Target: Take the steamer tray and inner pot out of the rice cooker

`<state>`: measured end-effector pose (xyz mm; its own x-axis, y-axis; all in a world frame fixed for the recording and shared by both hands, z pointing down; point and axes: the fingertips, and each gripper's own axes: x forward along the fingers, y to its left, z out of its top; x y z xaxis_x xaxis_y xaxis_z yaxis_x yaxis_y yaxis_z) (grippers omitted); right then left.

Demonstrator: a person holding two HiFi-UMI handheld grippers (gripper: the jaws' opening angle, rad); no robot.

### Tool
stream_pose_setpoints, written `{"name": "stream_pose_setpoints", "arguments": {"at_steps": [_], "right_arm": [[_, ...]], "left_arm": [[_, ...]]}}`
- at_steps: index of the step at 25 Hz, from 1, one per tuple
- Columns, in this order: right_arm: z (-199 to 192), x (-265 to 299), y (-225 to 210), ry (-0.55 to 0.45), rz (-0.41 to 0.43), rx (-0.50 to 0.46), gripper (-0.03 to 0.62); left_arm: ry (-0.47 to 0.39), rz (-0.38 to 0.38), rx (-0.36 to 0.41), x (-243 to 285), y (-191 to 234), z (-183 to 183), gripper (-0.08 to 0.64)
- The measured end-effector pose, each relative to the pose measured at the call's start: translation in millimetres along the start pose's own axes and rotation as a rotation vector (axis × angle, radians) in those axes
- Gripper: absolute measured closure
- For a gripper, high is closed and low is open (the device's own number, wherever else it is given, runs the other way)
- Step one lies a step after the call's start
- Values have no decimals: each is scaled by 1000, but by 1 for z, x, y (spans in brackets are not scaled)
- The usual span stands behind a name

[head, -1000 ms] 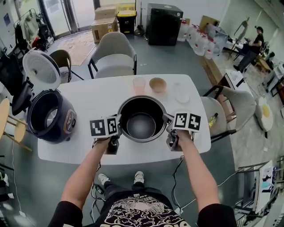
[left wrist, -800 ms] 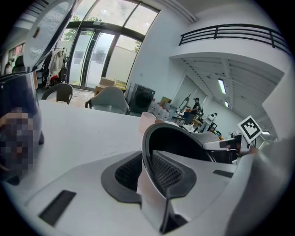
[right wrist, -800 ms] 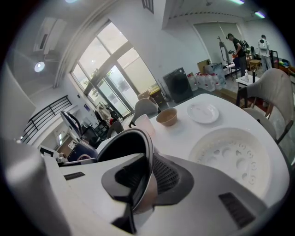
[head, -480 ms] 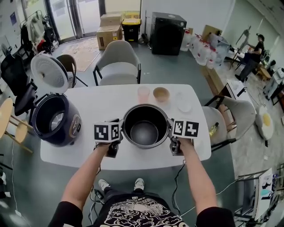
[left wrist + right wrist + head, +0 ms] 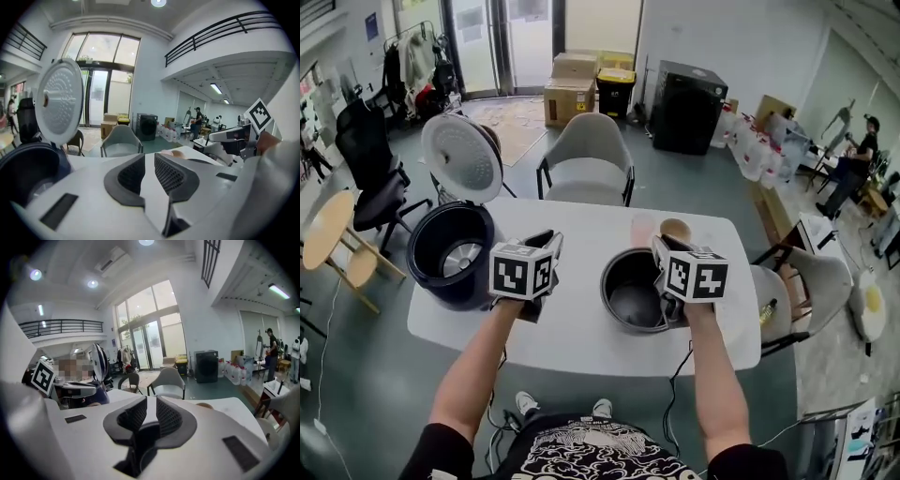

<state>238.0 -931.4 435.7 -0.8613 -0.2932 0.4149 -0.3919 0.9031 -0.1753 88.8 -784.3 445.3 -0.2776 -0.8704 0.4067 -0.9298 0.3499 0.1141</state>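
head view: right tool [image 5: 662, 251] above inner pot [image 5: 625, 286]; left tool [image 5: 547, 242] closing; both ajar, empty

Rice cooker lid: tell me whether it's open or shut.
Open: the lid stands raised behind the rice cooker, leaving its interior exposed.

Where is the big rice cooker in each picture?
Head view: rice cooker at left on the table, lid up.
Left gripper view: rice cooker at the far left edge.
Right gripper view: rice cooker left of centre, partly hidden.
Shared landmark: the grey chair behind the table.
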Motion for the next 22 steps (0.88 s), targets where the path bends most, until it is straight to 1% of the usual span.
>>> {"name": "stream_pose_setpoints", "arguments": {"at_steps": [3,6,9,13,18,22], "right_arm": [[34,6,51,-64,45,-72,532],[57,13,96,-109,57,-154,538],[67,22,139,-135,80,-212,544],[74,34,199,-160,135,-264,565],[77,39,243,-196,172,-300,574],[74,41,258,-212,178,-305,577]], "left_arm": [[-68,50,31,-33,34,24,495],[-120,98,61,-69,65,42,499],[-160,140,83,-103,96,50,503],[-205,202,68,-150,141,47,506],[-238,255,91,-185,164,46,520],[-252,255,84,-196,171,45,534]]}}
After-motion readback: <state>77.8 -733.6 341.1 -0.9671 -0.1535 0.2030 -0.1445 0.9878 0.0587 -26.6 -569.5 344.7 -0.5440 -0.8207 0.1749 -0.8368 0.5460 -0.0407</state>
